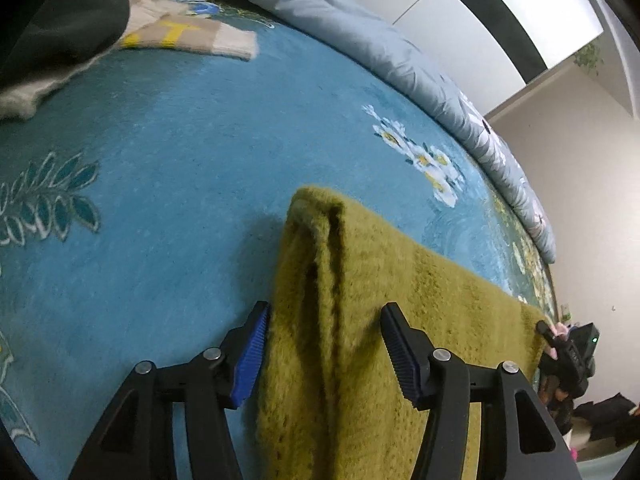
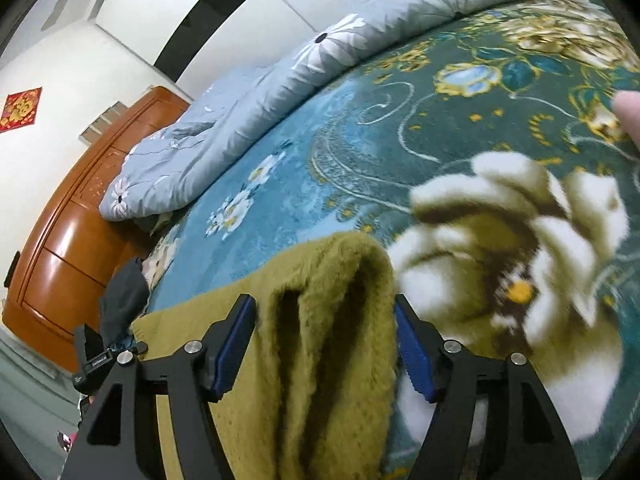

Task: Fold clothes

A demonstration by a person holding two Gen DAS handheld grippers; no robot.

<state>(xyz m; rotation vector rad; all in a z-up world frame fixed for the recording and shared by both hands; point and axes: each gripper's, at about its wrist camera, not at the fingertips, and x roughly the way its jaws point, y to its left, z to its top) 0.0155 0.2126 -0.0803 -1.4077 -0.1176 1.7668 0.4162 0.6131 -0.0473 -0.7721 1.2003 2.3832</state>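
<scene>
The left hand-held gripper (image 1: 324, 336) has its 2 blue pads apart, w/ a folded edge of the fuzzy yellow-green garment (image 1: 372, 320) between them. The left pad (image 1: 252, 354) sits right at the cloth's left edge; the right pad (image 1: 400, 354) lies over the cloth. Can't tell if either pad presses on it, but the jaws look loose, not pinched.

The right hand-held gripper (image 2: 324, 340) is about the same: jaws fairly wide, a bunched fold of the same garment (image 2: 320, 320) between the 2 pads, w/ deep creases in the fold. The cloth looks loose there too.

The garment stretches flat from 1 gripper to the other & lies on the bed, on a blue blanket (image 1: 180, 160) w/ white flowers & leaves. In the right wrist view the blanket (image 2: 460, 128) turns dark green w/ gold flowers & 1 big white flower.

Further off, a grey-blue quilt (image 1: 360, 28) is rolled along the far side of the bed. Top left in the left wrist view are a beige knit w/ yellow letters (image 1: 192, 36) & a dark garment (image 1: 60, 20). In the right wrist view, a brown wood headboard (image 2: 80, 240) is by the white wall.
</scene>
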